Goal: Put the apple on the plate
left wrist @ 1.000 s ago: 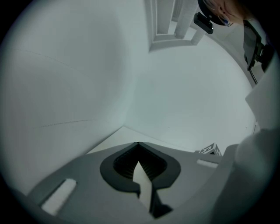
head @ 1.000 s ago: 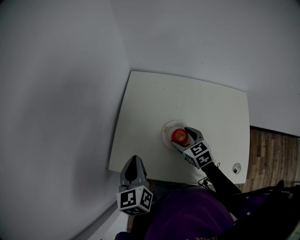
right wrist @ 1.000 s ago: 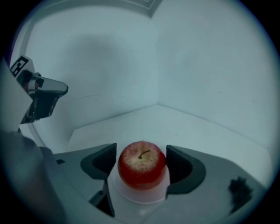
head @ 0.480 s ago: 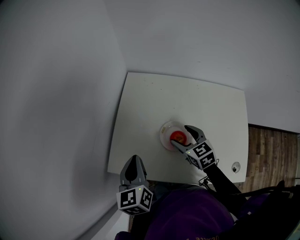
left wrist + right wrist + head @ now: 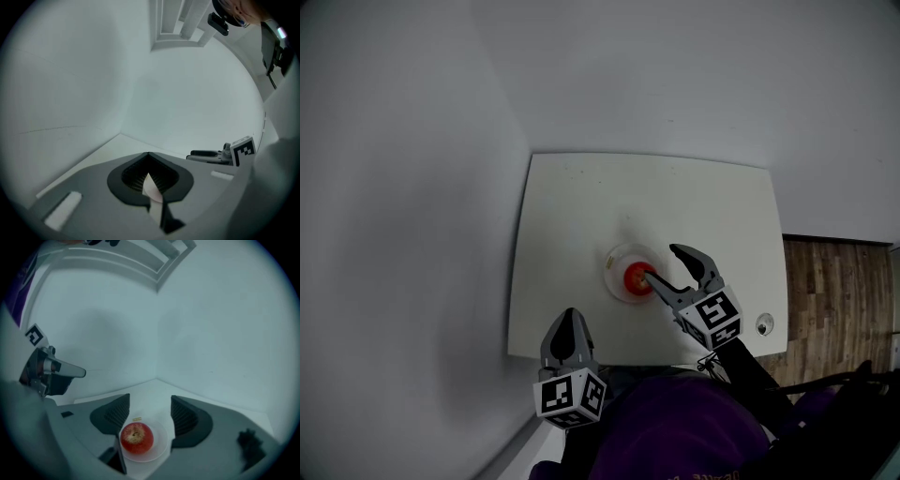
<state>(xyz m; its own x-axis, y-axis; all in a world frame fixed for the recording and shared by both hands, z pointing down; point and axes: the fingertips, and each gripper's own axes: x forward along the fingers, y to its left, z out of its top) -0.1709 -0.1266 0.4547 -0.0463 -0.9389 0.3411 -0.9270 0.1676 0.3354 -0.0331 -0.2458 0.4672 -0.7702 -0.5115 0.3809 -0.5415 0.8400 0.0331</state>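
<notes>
red apple (image 5: pixel 137 438) stem-end up on plate (image 5: pixel 161 439)

Right gripper (image 5: pixel 150 401): the two dark ribbed pads stand wide apart in the lower centre of the frame and are closing. Neither pad touches anything.

Apple (image 5: pixel 137 438): red, stem end up, seen low in the gap between the jaws, nearer the left-hand pad but clear of it. It sits on the plate (image 5: pixel 162 440), a small white round dish at the bottom centre.

Table (image 5: pixel 145 389): white, its far corner pointing to mid-frame, against plain pale walls (image 5: pixel 211 333).

Left gripper (image 5: pixel 80 372): at the left edge, tip pointing right, marker cube (image 5: pixel 33 336) above it.

Upper centre: white moulding (image 5: pixel 154 263).
</notes>
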